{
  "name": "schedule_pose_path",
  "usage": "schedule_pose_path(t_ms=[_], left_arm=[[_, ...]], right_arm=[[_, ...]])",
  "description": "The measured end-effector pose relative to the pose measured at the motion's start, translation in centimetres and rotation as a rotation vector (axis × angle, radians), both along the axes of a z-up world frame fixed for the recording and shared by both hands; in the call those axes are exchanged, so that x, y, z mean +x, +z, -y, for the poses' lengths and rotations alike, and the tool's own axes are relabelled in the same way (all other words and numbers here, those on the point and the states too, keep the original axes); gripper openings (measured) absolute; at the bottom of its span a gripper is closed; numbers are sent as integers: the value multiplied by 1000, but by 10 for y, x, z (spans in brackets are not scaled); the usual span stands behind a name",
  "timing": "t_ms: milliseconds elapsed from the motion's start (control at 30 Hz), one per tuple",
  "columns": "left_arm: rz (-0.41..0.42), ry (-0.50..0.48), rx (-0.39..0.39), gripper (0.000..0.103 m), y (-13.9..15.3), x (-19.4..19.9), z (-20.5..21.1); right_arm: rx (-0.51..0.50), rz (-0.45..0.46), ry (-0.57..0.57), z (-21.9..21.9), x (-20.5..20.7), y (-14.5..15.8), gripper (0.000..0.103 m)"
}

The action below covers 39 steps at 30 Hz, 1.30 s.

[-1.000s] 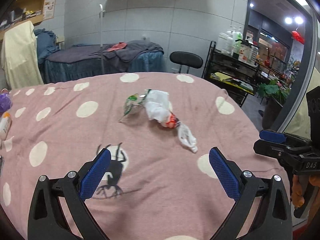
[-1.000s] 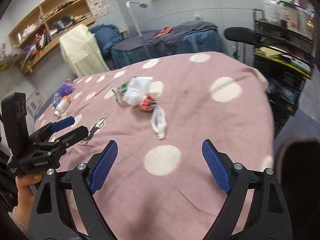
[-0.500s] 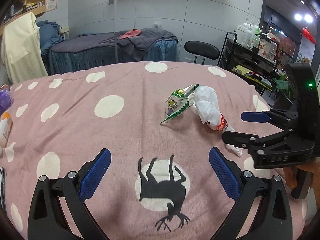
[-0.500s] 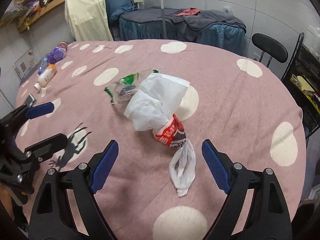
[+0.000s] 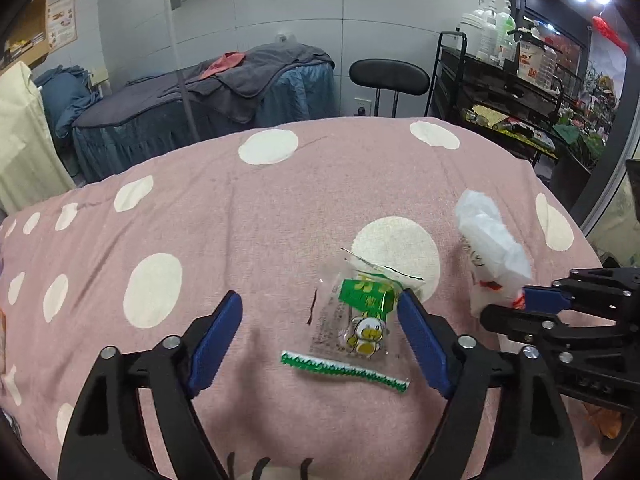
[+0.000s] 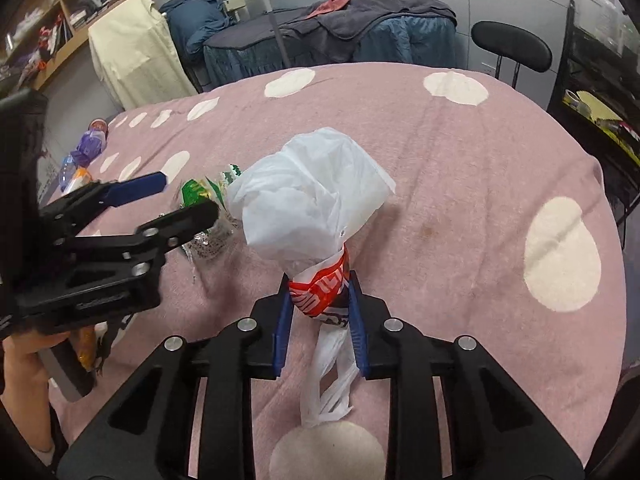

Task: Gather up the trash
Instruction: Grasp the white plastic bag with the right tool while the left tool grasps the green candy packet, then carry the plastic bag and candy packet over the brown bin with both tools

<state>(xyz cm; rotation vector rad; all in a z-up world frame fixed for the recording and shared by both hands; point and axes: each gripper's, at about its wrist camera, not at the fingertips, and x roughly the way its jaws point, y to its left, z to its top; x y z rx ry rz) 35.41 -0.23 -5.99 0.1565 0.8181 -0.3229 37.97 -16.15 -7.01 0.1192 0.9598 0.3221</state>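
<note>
A clear snack wrapper (image 5: 360, 320) with green print and a cartoon lies flat on the pink dotted tablecloth (image 5: 240, 220). It sits between the fingers of my left gripper (image 5: 320, 332), close to the right pad. The jaws are closing, and the left pad is still well apart from it. A white plastic bag (image 6: 316, 200) has a red-printed neck. My right gripper (image 6: 320, 320) is closing on that neck, with both pads against it. The bag's handles trail back between the fingers. In the right wrist view my left gripper (image 6: 186, 200) hovers over the wrapper (image 6: 192, 190).
Several bottles (image 6: 86, 148) lie at the table's far left edge. Behind the table stand a covered massage bed (image 5: 200, 108), a black stool (image 5: 388, 76) and a black shelf rack (image 5: 500, 80). A hand (image 6: 24, 368) holds the left gripper's handle.
Both grippers moved forward and down onto the trash. The right jaws narrowed around the bag's neck. The left jaws narrowed with the wrapper now between them.
</note>
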Motion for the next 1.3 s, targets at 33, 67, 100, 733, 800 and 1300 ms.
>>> schedule_pose_path(t_ms=[33,67,100,733,800,1300], left_arm=[[-13,-8,6,65,-2,1,4],[-34,-18,5,59,-6,3,8],[-52,-21,-7,47,-9,4,9],[84,75,-208,33,36,-98,-16],[102,76,-223,33,41,-110,-15],[204,17,-294,33,68,-172,19]], right_arm=[[19,7,-11,7,-7,4,26],[31,13,-17,11,-13,8,26],[44,22,-22,16,-20,12,26],[168,209,-100,72,-134,66,26],[180,220,-110,77,-142,69,26],[176,289,-243,136,-207,79,26]])
